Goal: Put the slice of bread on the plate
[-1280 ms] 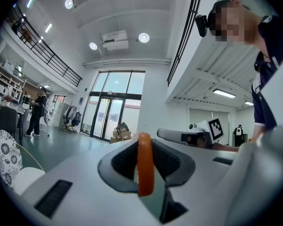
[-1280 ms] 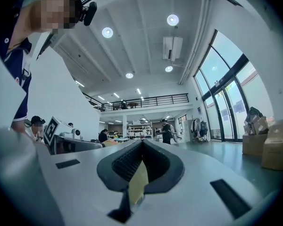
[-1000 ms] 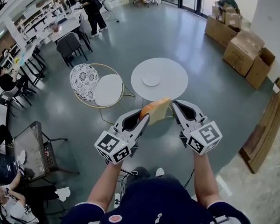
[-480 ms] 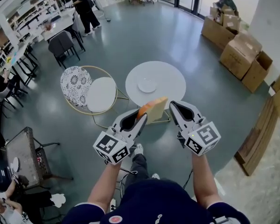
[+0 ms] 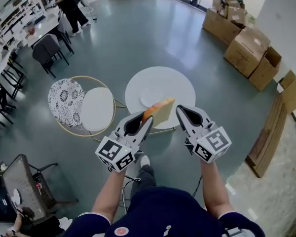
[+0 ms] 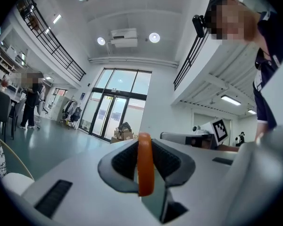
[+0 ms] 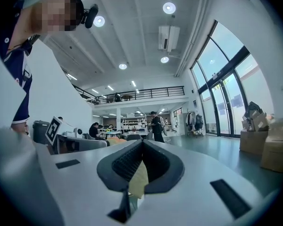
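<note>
Gently: your left gripper (image 5: 146, 121) pinches the slice of bread (image 5: 162, 111) at its crust; it looks light, soft, crushable. Your right gripper (image 5: 180, 112) is closed.

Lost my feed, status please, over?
Left gripper shut on bread slice. Right gripper shut. Plate on round table ahead, nothing between.

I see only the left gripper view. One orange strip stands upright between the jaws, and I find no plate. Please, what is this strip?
Observer: In the head view it is the orange crust of a flat, pale yellow slice of bread, clamped in the left gripper.
Operator: Where is the plate?
Observer: A small round white plate lies on the round white table, ahead of the bread.
Operator: Is something on it?
Observer: Its visible part is bare.
</note>
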The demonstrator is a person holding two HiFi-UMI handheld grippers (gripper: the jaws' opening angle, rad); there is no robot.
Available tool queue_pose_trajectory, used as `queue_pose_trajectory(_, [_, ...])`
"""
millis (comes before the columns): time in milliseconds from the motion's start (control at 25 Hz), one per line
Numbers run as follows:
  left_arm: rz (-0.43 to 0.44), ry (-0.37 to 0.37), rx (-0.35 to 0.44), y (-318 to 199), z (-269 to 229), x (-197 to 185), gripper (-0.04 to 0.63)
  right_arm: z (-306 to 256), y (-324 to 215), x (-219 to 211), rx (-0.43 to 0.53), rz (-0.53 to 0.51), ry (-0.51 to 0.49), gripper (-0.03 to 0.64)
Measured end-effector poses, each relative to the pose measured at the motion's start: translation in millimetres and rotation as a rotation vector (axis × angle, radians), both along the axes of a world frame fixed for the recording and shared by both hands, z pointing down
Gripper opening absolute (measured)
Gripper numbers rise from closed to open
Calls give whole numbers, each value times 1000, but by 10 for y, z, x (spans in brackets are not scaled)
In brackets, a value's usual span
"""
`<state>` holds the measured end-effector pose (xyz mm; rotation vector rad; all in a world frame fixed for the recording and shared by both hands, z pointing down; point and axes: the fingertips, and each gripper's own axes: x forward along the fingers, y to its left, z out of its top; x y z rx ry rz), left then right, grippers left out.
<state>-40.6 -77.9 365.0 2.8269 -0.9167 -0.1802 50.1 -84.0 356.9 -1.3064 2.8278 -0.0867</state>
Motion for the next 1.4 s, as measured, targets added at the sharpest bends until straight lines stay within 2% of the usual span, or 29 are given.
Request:
queue_pose_trajectory(400, [89, 0, -25, -1041, -19, -165, 87, 11, -957, -178, -32, 82, -1, 6])
queue_pose_trajectory(600, [103, 16, -56, -1391, 50, -193, 87, 82, -1271, -177, -55, 105, 4, 6])
queue_pose_trajectory(840, [88, 12, -71, -1705, 90, -125, 87, 168, -1610, -135, -80, 82, 2, 5])
queue_pose_trajectory(1080, [34, -9, -68, -1911, 116, -68, 87, 188, -1895, -68, -70, 36, -20, 6])
queue_pose_trajectory(1400, [-24, -45, -62, -1972, 150, -33, 87, 313, -1979, -92, -83, -39, -41, 5])
